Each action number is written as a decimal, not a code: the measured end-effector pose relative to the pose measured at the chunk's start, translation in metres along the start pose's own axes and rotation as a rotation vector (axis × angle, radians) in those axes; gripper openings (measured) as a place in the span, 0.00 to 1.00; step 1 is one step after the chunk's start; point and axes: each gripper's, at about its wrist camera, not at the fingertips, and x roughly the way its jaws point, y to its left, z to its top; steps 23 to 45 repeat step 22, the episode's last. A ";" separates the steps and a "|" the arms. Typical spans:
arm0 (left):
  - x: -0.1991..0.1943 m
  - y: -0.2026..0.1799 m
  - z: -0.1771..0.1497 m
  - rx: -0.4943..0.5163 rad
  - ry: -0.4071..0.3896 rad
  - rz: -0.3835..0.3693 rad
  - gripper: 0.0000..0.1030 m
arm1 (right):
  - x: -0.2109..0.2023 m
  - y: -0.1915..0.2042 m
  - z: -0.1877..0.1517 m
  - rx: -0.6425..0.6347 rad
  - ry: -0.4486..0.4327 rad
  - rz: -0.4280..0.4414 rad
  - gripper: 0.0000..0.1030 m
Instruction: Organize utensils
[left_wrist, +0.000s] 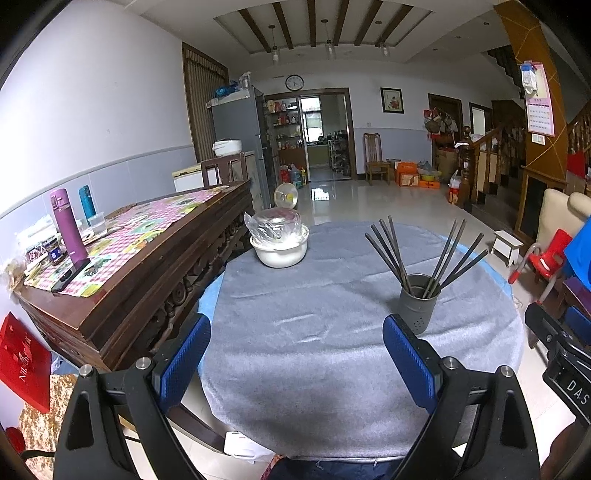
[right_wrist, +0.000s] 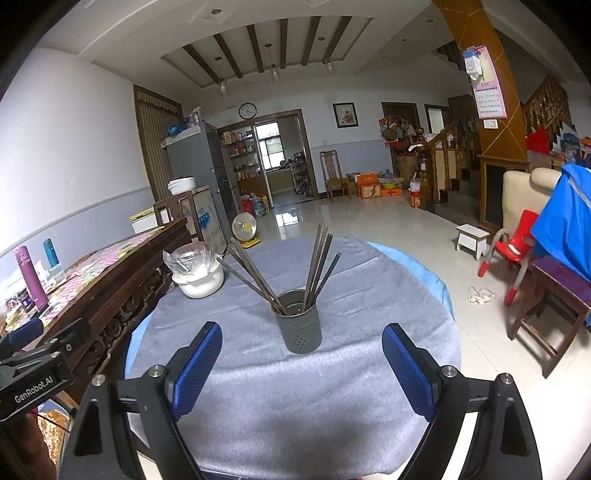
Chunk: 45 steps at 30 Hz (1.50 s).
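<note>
A dark grey metal utensil holder (left_wrist: 420, 302) (right_wrist: 300, 321) stands upright on the round table covered with a grey cloth (left_wrist: 332, 354) (right_wrist: 295, 398). Several dark chopsticks (left_wrist: 391, 251) (right_wrist: 317, 266) lean out of it in two fans. My left gripper (left_wrist: 295, 332) is open with blue pads, hovering over the near cloth, the holder just ahead of its right finger. My right gripper (right_wrist: 302, 343) is open too, with the holder standing a little beyond its fingertips, centred between them. Nothing sits between either pair of jaws.
A white bowl covered with clear plastic (left_wrist: 279, 240) (right_wrist: 197, 273) stands at the table's far left. A dark wooden sideboard (left_wrist: 147, 280) with a checked cloth, a purple flask (left_wrist: 68, 225) and a phone runs along the left. A red child's chair (right_wrist: 513, 247) and stool (right_wrist: 550, 306) stand right.
</note>
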 end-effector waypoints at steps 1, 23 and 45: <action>0.001 -0.001 0.000 -0.002 0.002 0.000 0.92 | 0.001 0.000 0.002 -0.004 -0.003 -0.005 0.89; 0.067 0.000 0.002 -0.019 0.094 -0.033 0.92 | 0.075 -0.020 -0.003 0.031 0.113 -0.085 0.89; 0.067 0.000 0.002 -0.019 0.094 -0.033 0.92 | 0.075 -0.020 -0.003 0.031 0.113 -0.085 0.89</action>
